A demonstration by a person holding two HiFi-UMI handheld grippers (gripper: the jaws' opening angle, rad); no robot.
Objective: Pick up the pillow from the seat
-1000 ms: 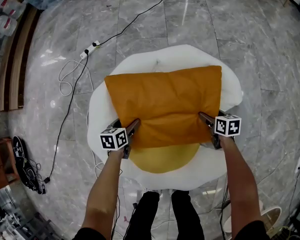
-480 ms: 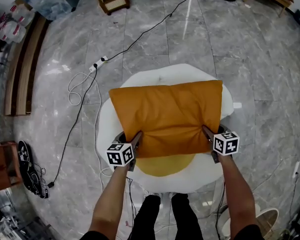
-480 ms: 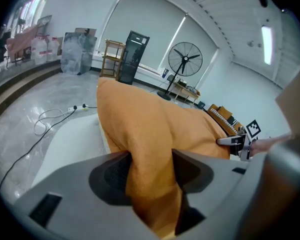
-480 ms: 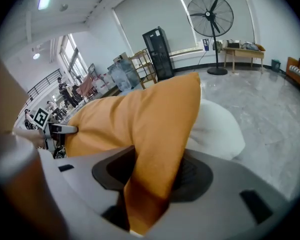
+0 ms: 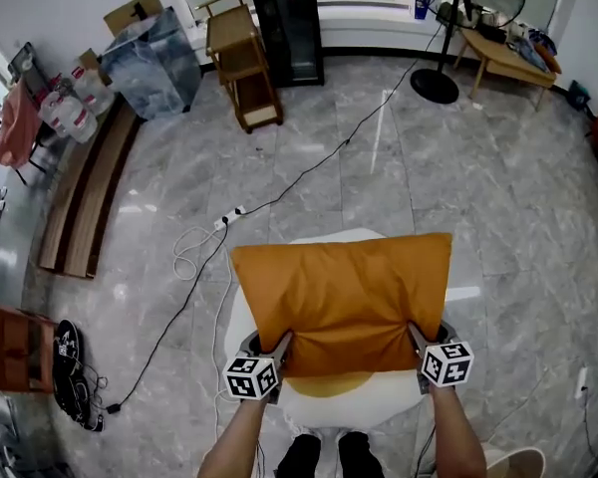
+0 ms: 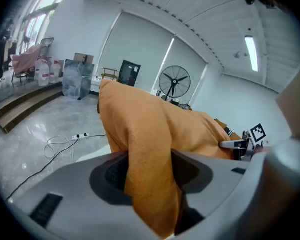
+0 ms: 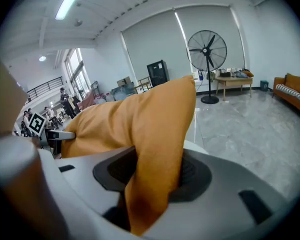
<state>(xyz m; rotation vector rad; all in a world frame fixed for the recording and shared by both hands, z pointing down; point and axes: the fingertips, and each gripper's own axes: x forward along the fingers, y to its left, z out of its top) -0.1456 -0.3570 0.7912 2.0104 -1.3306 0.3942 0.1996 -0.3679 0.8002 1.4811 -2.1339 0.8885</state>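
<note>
Fingers of my left gripper [image 5: 282,343] and right gripper [image 5: 414,333], just closing tighter, clamp near corners of the pillow [image 5: 344,295] above the seat [image 5: 384,398].

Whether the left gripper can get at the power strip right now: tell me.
Probably not. The left gripper has just been closing and is shut on the pillow's corner; the power strip lies on the floor beyond the seat. It would have to let go first.
</note>
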